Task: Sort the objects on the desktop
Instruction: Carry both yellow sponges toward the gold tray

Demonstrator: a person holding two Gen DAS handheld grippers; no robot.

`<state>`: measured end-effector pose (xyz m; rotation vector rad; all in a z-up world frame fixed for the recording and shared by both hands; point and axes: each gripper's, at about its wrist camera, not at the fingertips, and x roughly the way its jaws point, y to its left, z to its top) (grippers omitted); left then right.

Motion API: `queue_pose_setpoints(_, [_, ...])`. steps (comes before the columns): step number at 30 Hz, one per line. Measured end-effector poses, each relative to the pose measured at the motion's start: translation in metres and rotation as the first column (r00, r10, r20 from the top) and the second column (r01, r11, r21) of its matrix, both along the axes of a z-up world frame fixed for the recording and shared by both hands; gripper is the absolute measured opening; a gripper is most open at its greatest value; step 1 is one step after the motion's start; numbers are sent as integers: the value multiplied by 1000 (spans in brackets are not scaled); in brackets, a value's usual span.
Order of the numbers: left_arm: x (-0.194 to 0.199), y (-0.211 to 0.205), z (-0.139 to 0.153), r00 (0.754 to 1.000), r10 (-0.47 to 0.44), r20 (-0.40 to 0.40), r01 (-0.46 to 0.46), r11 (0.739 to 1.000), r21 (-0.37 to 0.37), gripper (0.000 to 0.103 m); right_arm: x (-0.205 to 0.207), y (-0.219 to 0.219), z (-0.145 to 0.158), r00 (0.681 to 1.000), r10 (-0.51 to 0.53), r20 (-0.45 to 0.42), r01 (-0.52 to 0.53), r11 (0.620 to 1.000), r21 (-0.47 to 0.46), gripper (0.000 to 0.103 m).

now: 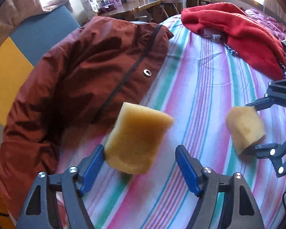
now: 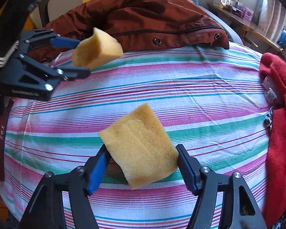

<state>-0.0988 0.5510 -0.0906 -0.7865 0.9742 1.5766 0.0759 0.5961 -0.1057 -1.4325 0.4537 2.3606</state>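
Two sponges: right gripper (image 2: 141, 162) pinches one (image 2: 138, 145); left gripper's (image 1: 139, 164) spread jaws touch another (image 1: 137, 139) one-sidedly.

There were two yellow sponges (image 2: 138, 145) (image 2: 97, 49). There were two claws (image 2: 141, 168) (image 2: 79, 57), one for each sponge. One brown coat (image 2: 152, 15) and one red blanket (image 2: 280, 114) lay on one bed with a stripy sheet (image 2: 181, 91).

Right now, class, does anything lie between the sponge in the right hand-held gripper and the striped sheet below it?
Nothing visible. The sponge hangs over bare sheet; the brown jacket and red blanket lie off at the edges.
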Motion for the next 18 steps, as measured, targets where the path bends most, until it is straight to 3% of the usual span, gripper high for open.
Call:
queue_pose_setpoints(2, [1, -3, 5, 1000, -2, 26, 2, 1000, 24, 78, 1, 1, 0, 1000, -3, -1, 3, 1000, -3, 70])
queue_pose_setpoints(4, [0, -9, 15, 988, -14, 157, 6, 998, 56, 78, 1, 1, 1, 1000, -2, 0, 2, 1000, -3, 70])
queue_pose_setpoints(5, [2, -12, 20, 985, -18, 171, 8, 998, 64, 77, 1, 0, 1, 1000, -2, 1, 2, 1000, -2, 70])
queue_pose_setpoints(9, [13, -18, 21, 999, -24, 33, 23, 999, 44, 77, 1, 0, 3, 1000, -9, 2, 9, 1000, -5, 70])
queue_pose_setpoints(15, [-7, -24, 41, 990, 9, 144, -27, 992, 125, 77, -3, 0, 5, 1000, -13, 1, 13, 1000, -5, 70])
queue_pose_setpoints(18, [-9, -13, 38, 994, -23, 105, 12, 994, 108, 84, -3, 1, 5, 1000, -11, 2, 11, 1000, -4, 70])
